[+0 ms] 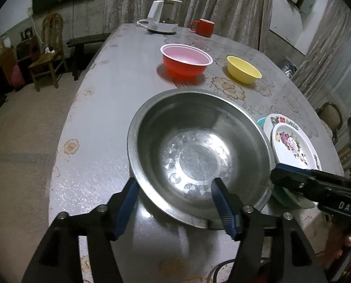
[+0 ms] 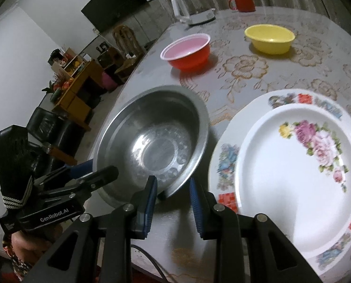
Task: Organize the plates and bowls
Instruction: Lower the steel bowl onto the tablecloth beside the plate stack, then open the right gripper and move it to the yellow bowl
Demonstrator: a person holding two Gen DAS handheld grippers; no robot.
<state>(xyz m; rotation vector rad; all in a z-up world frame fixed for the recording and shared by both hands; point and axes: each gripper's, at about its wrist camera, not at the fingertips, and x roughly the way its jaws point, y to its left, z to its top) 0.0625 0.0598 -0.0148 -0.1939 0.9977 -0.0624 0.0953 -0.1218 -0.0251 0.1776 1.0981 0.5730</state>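
Note:
A large steel bowl (image 1: 199, 146) (image 2: 152, 141) stands on the table near its front edge. My left gripper (image 1: 173, 187) (image 2: 93, 172) is open astride the bowl's near rim, one blue pad outside and one inside, neither pressing. My right gripper (image 2: 173, 188) (image 1: 275, 174) is open at the bowl's right rim, whose edge shows in the gap between its pads. Right of the bowl, a small floral plate (image 1: 291, 143) (image 2: 293, 176) lies on a larger patterned plate (image 1: 277, 120) (image 2: 225, 165). Farther back sit a red bowl (image 1: 186, 61) (image 2: 187, 52) and a yellow bowl (image 1: 244, 69) (image 2: 269, 37).
A white kettle (image 1: 161, 21) (image 2: 192, 7) and a red mug (image 1: 203, 27) (image 2: 242, 2) stand at the far end of the flower-patterned table (image 1: 93, 141). Something teal (image 1: 281, 195) lies under the plates. A wooden chair (image 1: 48, 54) and a dark bench (image 1: 85, 42) stand left of the table.

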